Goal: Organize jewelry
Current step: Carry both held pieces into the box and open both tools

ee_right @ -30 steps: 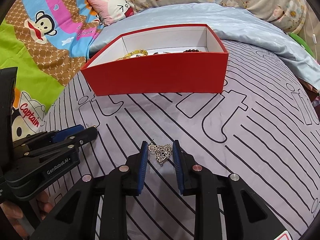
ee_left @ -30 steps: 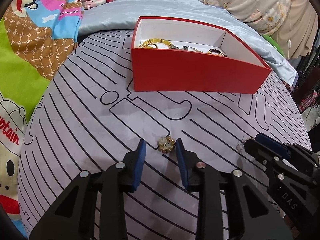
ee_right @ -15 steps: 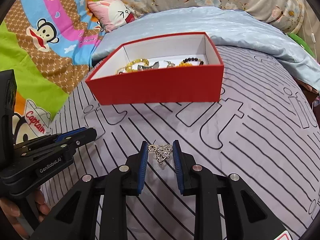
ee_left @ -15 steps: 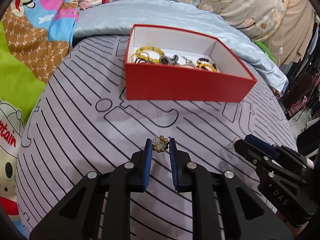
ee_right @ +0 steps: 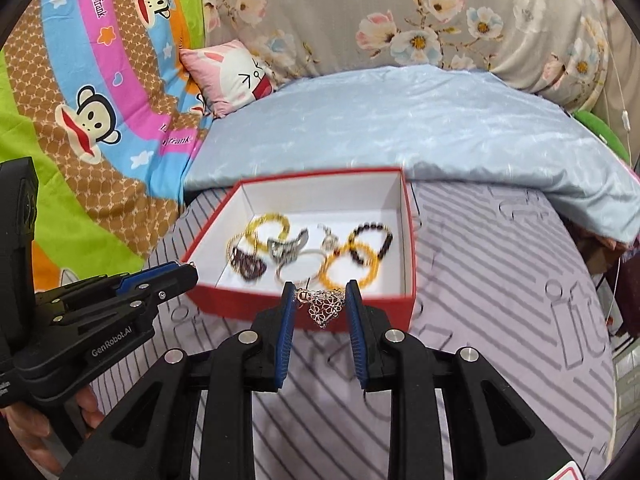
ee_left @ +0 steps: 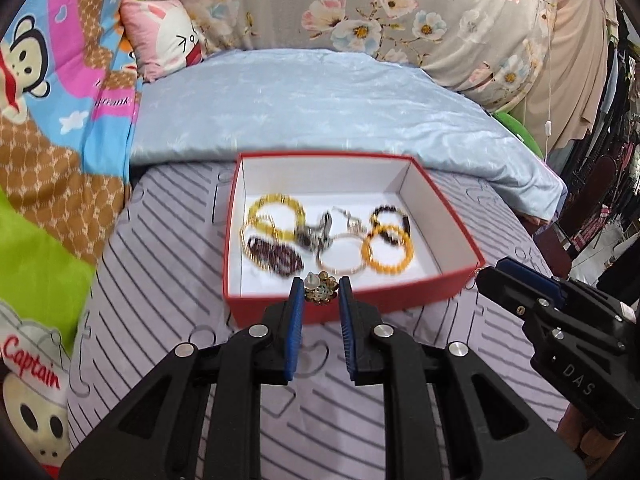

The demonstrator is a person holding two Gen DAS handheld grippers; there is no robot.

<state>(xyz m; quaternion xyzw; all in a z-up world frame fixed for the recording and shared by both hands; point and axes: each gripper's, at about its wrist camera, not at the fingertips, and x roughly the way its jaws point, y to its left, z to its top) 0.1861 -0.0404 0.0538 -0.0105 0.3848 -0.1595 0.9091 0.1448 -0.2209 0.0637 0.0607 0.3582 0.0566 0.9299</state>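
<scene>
Your left tool [ee_left: 320, 286] had just been closing and gripped a gold beaded earring [ee_left: 319, 289]; your right tool [ee_right: 320, 294] clamped a silver filigree chain [ee_right: 325, 305], both at the red jewelry box's [ee_left: 404, 297] near wall

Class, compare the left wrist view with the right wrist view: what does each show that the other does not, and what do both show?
Only the left wrist view shows the gold flower-cluster piece pinched between the left gripper's pads, whose jaws have just been closing on it.

Only the right wrist view shows the silver openwork heart pendant gripped in the right gripper, and a hand at the lower left.

Both show the red box with bracelets inside, the striped bedcover and the pale blue quilt.
</scene>
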